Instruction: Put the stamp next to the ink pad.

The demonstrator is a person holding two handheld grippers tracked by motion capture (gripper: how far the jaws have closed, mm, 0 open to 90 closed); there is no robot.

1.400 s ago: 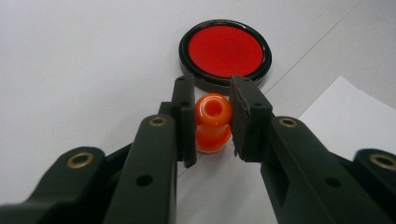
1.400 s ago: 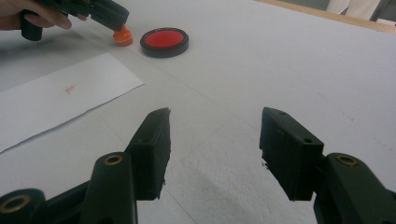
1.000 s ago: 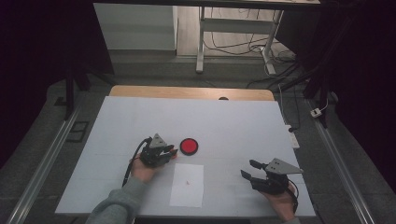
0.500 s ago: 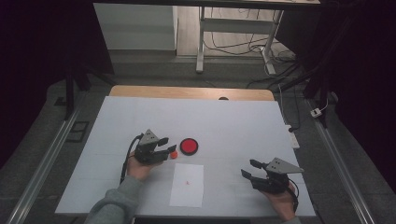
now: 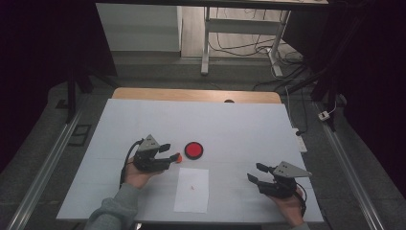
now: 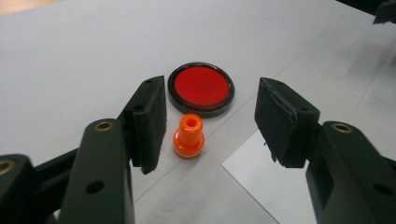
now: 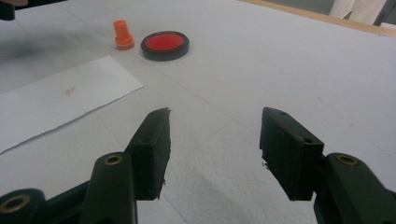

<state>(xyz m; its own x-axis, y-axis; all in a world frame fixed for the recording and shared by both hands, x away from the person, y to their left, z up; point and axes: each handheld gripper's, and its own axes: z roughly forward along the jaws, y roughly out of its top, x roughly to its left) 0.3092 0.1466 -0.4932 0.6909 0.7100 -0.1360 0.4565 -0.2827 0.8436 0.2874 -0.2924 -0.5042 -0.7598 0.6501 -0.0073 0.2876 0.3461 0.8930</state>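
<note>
A small orange stamp (image 6: 187,136) stands upright on the white table, just in front of a round red ink pad (image 6: 201,88). My left gripper (image 6: 210,121) hovers over it. Its jaws have just been opening, and the stamp stands free between and slightly ahead of the pads, touching neither. In the high view the stamp (image 5: 177,157) sits beyond the left gripper's (image 5: 167,154) tips, beside the ink pad (image 5: 194,150). My right gripper (image 5: 254,172) rests open at the near right with nothing between its jaws (image 7: 215,149). The stamp (image 7: 123,35) and ink pad (image 7: 165,45) lie far ahead of it.
A white sheet of paper (image 5: 192,189) with a faint red mark lies at the table's near edge between the two hands, also seen as paper (image 7: 60,100). A wooden strip (image 5: 196,95) runs along the table's far edge. Desk legs and cables stand on the floor beyond.
The left gripper's jaws went from shut on the orange stamp to open. The hand lifted and drew back to the left, leaving the stamp standing. The right hand kept still.
</note>
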